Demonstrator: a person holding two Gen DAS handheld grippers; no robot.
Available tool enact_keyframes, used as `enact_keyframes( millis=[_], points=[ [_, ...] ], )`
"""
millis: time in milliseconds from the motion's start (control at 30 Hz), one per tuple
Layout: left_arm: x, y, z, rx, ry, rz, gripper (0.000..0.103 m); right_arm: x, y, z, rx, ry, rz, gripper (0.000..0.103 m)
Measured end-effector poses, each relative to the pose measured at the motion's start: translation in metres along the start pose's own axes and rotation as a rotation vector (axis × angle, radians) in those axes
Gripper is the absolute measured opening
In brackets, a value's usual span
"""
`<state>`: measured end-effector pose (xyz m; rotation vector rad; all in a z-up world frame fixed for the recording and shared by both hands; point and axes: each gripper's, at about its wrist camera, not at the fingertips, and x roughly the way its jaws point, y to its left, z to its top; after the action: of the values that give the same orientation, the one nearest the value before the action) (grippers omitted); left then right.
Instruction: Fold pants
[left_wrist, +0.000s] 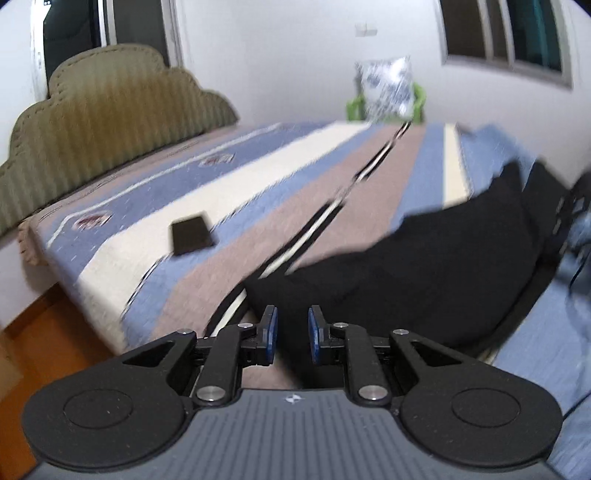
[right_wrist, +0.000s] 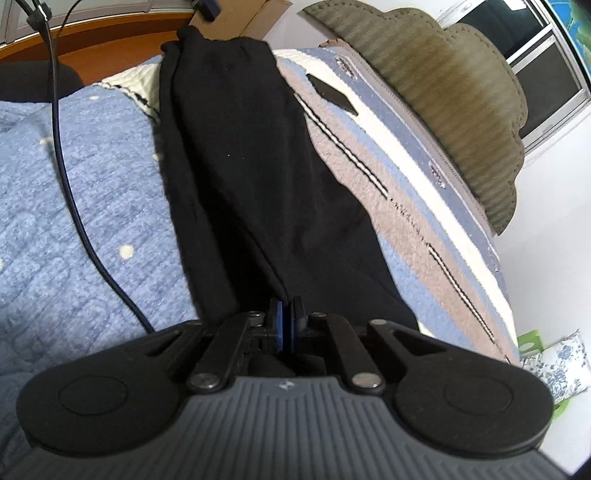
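Note:
Black pants (right_wrist: 258, 155) lie stretched lengthwise on a striped bed cover (right_wrist: 402, 206). In the left wrist view the pants (left_wrist: 424, 273) lie ahead and to the right, bunched in a fold. My left gripper (left_wrist: 291, 332) is open and empty, its blue pads (left_wrist: 271, 334) just short of the near edge of the cloth. My right gripper (right_wrist: 287, 325) is shut on the near end of the pants, with cloth pinched between the pads.
A flat black phone-like object (left_wrist: 192, 232) lies on the cover, also in the right wrist view (right_wrist: 332, 94). A green ribbed headboard (left_wrist: 92, 125) stands at the bed's side. A black cable (right_wrist: 70, 158) crosses a blue blanket (right_wrist: 74, 221). A patterned pillow (left_wrist: 388, 88) sits on a green chair.

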<state>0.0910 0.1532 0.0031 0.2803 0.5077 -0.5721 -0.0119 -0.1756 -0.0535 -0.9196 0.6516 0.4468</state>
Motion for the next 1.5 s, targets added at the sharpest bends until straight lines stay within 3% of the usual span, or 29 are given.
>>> enact_keyframes(
  millis=[100, 167, 233, 300, 433, 500, 567, 633, 700, 733, 800, 867, 967, 1133, 1233, 1300, 1433, 1467, 1500],
  points=[
    [0.008, -0.025, 0.024, 0.003, -0.05, -0.085, 0.019, 0.004, 0.006, 0.002, -0.008, 0.014, 0.01, 0.005],
    [0.028, -0.046, 0.032, 0.045, -0.023, -0.093, 0.036, 0.001, 0.007, 0.002, 0.002, 0.009, 0.0, 0.005],
    [0.054, -0.063, 0.029, 0.101, 0.059, -0.069, 0.05, 0.003, 0.01, 0.002, 0.008, 0.021, 0.018, 0.006],
    [0.078, -0.075, 0.015, 0.159, 0.162, -0.035, 0.05, 0.007, 0.014, 0.0, -0.016, 0.038, 0.028, 0.007],
    [0.065, -0.075, 0.002, 0.142, 0.15, -0.009, 0.049, -0.006, 0.011, -0.008, 0.029, 0.014, 0.027, 0.01],
    [0.057, -0.078, 0.011, 0.125, 0.174, -0.003, 0.049, -0.024, -0.008, -0.025, 0.139, -0.009, 0.029, 0.021],
    [0.05, -0.089, 0.027, 0.129, 0.147, -0.016, 0.049, -0.039, -0.039, -0.049, 0.29, -0.019, -0.003, 0.029],
    [0.048, -0.112, 0.045, 0.154, 0.086, -0.035, 0.05, -0.048, -0.088, -0.085, 0.514, -0.008, -0.111, 0.043],
    [0.055, -0.139, 0.062, 0.169, 0.044, -0.044, 0.068, -0.047, -0.142, -0.123, 0.743, 0.044, -0.255, 0.053],
    [0.064, -0.156, 0.071, 0.166, 0.032, -0.031, 0.08, -0.044, -0.17, -0.143, 0.869, 0.075, -0.33, 0.056],
    [0.082, -0.183, 0.081, 0.146, 0.017, -0.037, 0.081, -0.035, -0.225, -0.181, 1.108, 0.126, -0.416, 0.057],
    [0.101, -0.205, 0.09, 0.112, 0.047, -0.064, 0.081, -0.021, -0.271, -0.211, 1.246, 0.124, -0.411, 0.057],
    [0.124, -0.226, 0.086, 0.079, 0.099, -0.065, 0.081, 0.012, -0.321, -0.237, 1.328, 0.229, -0.4, 0.076],
    [0.141, -0.239, 0.069, 0.134, 0.153, -0.058, 0.081, 0.071, -0.366, -0.244, 1.193, 0.38, -0.349, 0.076],
    [0.144, -0.239, 0.065, 0.154, 0.155, -0.044, 0.081, 0.103, -0.381, -0.25, 1.156, 0.461, -0.297, 0.073],
    [0.148, -0.238, 0.065, 0.144, 0.157, -0.043, 0.081, 0.119, -0.387, -0.255, 1.132, 0.52, -0.26, 0.057],
    [0.157, -0.232, 0.06, 0.116, 0.204, -0.057, 0.081, 0.148, -0.383, -0.264, 1.038, 0.627, -0.19, 0.053],
    [0.159, -0.231, 0.058, 0.111, 0.214, -0.055, 0.081, 0.154, -0.381, -0.266, 1.008, 0.652, -0.185, 0.036],
    [0.16, -0.23, 0.056, 0.108, 0.219, -0.053, 0.081, 0.156, -0.379, -0.266, 1.0, 0.658, -0.165, 0.003]
  ],
)
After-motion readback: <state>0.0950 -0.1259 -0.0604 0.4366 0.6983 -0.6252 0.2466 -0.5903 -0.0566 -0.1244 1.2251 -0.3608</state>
